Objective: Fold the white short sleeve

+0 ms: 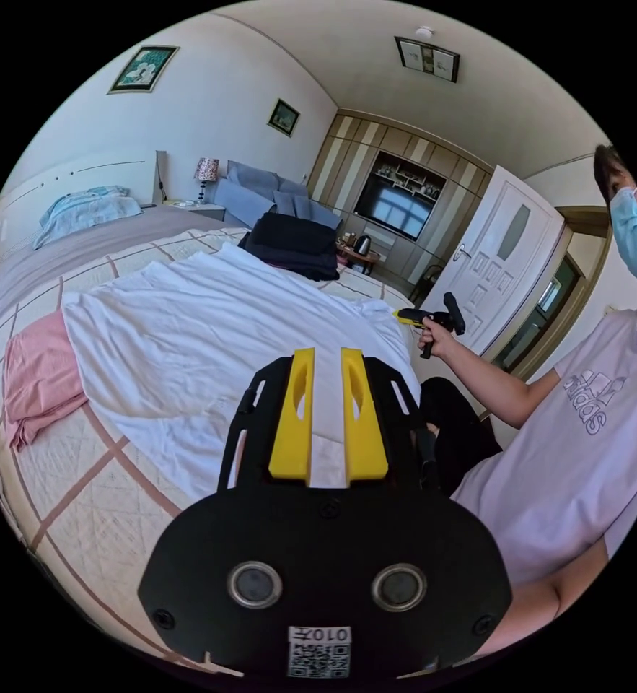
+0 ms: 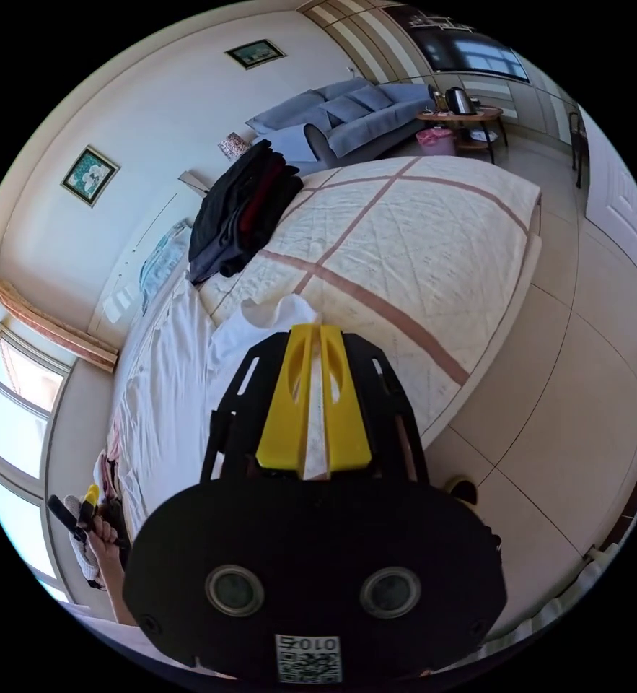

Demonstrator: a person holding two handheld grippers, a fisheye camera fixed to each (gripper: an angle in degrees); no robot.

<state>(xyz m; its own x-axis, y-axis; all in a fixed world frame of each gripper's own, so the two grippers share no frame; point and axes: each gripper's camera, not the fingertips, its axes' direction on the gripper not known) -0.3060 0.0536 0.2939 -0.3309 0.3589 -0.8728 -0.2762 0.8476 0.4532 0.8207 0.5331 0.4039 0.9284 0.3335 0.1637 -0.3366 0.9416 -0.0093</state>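
Since the shirt lies spread flat on the bed, both grippers, left and right, jaws nearly together, seemingly pinch its near edge to fold it.

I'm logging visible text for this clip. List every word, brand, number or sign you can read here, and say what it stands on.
"adidas": printed on the chest of the person's pale shirt.
Sticker on the left gripper: a code square and small characters, not reliably readable.
Tag on the right gripper: likewise not reliably readable.
White short sleeve: no print seen.
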